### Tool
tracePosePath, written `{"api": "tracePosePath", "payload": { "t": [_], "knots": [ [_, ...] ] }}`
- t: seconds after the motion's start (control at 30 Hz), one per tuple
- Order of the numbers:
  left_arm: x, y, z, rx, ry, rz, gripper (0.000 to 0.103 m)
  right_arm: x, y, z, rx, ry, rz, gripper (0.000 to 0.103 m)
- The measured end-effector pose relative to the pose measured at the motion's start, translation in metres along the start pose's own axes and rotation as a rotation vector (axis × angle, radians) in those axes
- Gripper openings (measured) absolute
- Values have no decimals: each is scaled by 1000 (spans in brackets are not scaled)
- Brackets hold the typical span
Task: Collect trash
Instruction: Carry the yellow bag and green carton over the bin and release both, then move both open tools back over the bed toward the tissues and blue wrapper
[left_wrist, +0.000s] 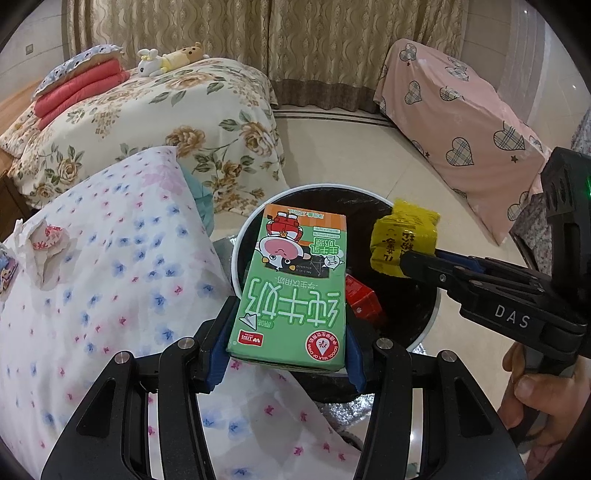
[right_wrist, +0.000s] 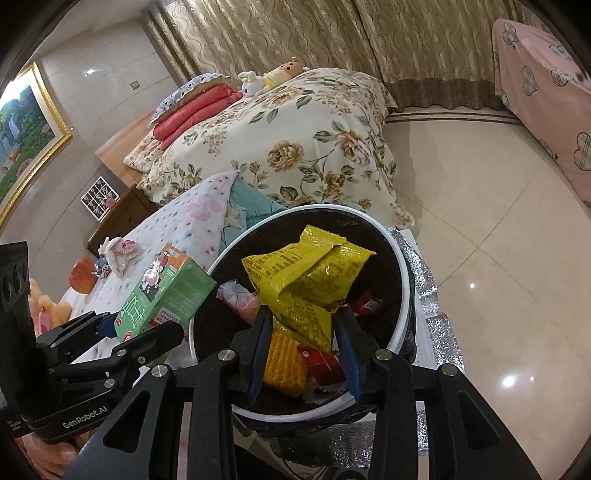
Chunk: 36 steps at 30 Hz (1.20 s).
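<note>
A bedroom with a tiled floor (right_wrist: 480, 206), curtains (left_wrist: 295, 37) and a floral bed (left_wrist: 166, 110). The left gripper (left_wrist: 288, 332) clamps a green carton (left_wrist: 291, 291) at the rim of the bin (left_wrist: 255, 221); the right gripper (right_wrist: 303, 325) clamps a yellow wrapper (right_wrist: 306, 273) over it. Only the right view shows a framed painting (right_wrist: 26, 140).

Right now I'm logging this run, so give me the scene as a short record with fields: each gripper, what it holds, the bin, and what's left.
left gripper: shut on green milk carton, held at the near rim of the bin
right gripper: shut on yellow snack wrapper, held over the bin opening
trash bin: round, white rim, black liner
bin contents: red packet, yellow cracker, other wrappers
left on bed: crumpled paper on the dotted sheet
</note>
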<state>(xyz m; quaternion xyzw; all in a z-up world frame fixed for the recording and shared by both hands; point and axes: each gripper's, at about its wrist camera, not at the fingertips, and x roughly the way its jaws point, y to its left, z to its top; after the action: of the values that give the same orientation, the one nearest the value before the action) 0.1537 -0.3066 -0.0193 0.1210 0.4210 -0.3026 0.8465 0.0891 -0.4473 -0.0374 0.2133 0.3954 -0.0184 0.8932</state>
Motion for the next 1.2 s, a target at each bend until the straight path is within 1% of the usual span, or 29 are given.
{"api": "tracePosePath", "payload": {
  "t": [0.23, 0.33, 0.4, 0.47, 0.53, 0.67, 0.73, 0.83, 0.97, 1.2],
  "knots": [
    [2, -1, 2, 2, 5, 7, 50, 1, -3, 0, 7, 7, -5, 37],
    [2, -1, 3, 1, 5, -3, 52, 1, -5, 1, 12, 7, -10, 38],
    [0, 1, 3, -2, -2, -10, 62, -1, -7, 2, 20, 4, -15, 39],
    [-4, 3, 2, -4, -15, -10, 64, -3, -9, 2, 32, -3, -15, 43],
    [-9, 5, -1, -10, -27, -12, 64, -6, -10, 2, 41, -9, -13, 56],
    [-22, 13, -10, -40, -52, -7, 66, -12, -7, -1, 46, -22, -11, 61],
    [-27, 19, -15, -61, -59, -3, 67, -15, -5, -2, 53, -32, -15, 72],
    [-37, 29, -25, -102, -70, -7, 68, -22, 1, -7, 70, -59, -14, 82],
    [-48, 41, -36, -133, -82, 1, 72, -26, 12, -14, 83, -76, 9, 83],
    [-66, 68, -59, -203, -100, 33, 75, -24, 39, -24, 70, -71, 44, 84]
  ]
}}
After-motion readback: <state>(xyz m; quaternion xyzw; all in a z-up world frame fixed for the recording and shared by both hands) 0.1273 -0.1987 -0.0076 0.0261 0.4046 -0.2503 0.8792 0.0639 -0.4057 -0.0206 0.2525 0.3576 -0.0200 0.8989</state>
